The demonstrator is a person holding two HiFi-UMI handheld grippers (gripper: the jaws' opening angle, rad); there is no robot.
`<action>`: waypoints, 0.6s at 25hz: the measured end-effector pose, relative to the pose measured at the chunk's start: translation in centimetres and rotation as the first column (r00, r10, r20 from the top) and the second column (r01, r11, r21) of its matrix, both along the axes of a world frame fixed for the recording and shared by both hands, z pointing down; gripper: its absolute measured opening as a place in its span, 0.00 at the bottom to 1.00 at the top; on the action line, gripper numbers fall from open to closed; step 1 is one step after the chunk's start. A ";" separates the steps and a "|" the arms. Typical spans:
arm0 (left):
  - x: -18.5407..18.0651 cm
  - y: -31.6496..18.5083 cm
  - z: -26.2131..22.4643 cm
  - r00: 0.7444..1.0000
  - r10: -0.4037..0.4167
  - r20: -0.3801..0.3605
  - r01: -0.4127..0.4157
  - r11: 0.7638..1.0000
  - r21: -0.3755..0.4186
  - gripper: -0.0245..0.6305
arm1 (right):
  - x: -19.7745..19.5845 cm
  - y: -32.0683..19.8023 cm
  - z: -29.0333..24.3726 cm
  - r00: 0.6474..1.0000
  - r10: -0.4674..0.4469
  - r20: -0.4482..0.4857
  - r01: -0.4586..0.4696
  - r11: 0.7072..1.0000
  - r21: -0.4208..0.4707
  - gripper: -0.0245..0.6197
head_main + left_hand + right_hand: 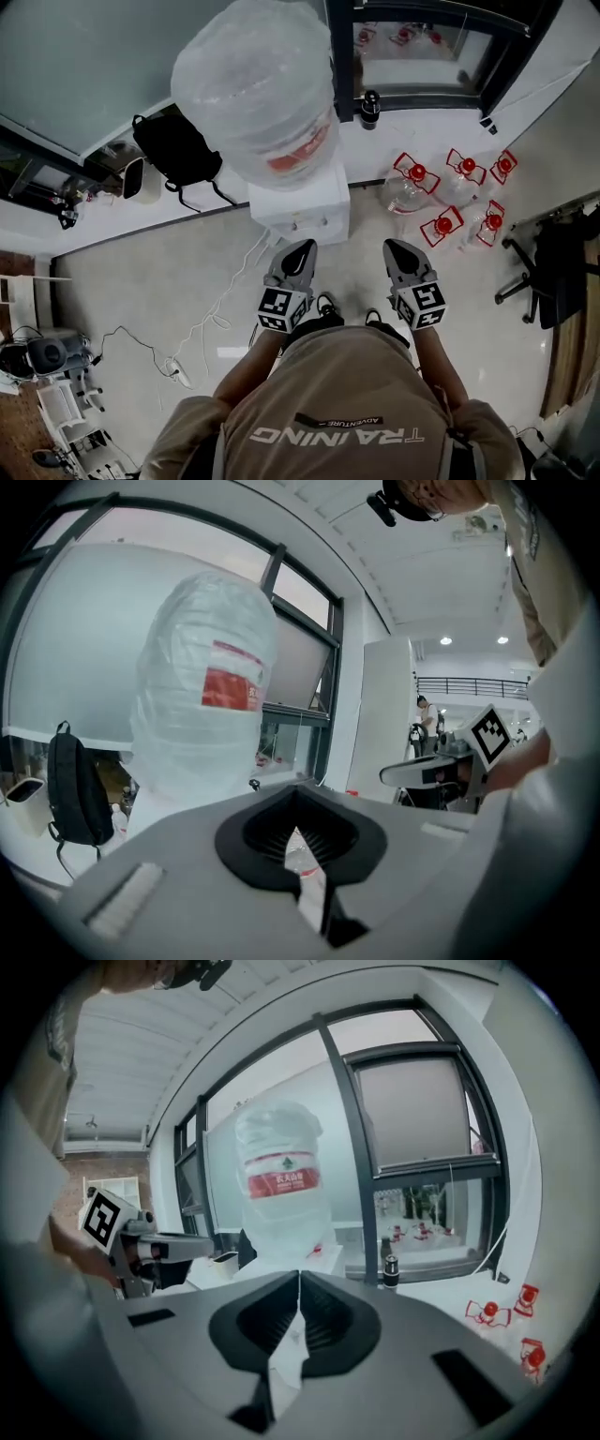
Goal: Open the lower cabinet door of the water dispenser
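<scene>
The left gripper (300, 247) and right gripper (395, 247), jaws pressed together on nothing, hover just short of the dispenser (302, 210).

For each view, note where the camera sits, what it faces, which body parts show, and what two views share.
Head view: head-mounted, steeply down onto the water dispenser; shoulders, left gripper, right gripper.
Left gripper view: on it, facing the bottle; its shut jaws, shirt.
Right gripper view: on it, facing bottle and window; its shut jaws.
Shared: the bottle, all three.
</scene>
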State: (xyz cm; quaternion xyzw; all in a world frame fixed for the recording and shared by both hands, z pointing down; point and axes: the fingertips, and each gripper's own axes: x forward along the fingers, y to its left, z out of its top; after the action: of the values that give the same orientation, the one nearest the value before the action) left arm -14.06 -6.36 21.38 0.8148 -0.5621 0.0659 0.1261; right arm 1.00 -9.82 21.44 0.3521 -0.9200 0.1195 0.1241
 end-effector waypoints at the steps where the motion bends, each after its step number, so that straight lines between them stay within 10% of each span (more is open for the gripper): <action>1: -0.3 -0.2 0.4 1.000 0.018 -0.004 -0.018 1.000 -0.006 0.04 | -0.4 -0.1 0.2 1.000 0.019 0.005 -0.019 1.000 -0.013 0.05; 5: -0.7 -1.1 2.0 0.995 0.100 -0.015 -0.100 0.995 -0.021 0.04 | -1.0 -0.5 1.1 0.982 0.142 0.121 -0.125 0.983 -0.137 0.05; 15: 0.3 -1.9 3.9 0.989 0.145 -0.025 -0.146 0.988 -0.053 0.04 | -1.6 0.0 5.3 0.987 0.157 0.024 -0.147 0.961 -0.232 0.05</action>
State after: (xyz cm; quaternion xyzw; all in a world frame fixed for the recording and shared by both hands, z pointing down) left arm -13.75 -8.25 25.24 0.8504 -0.4978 0.0818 0.1490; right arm -0.56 -9.78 26.77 0.4021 -0.8727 0.2418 0.1349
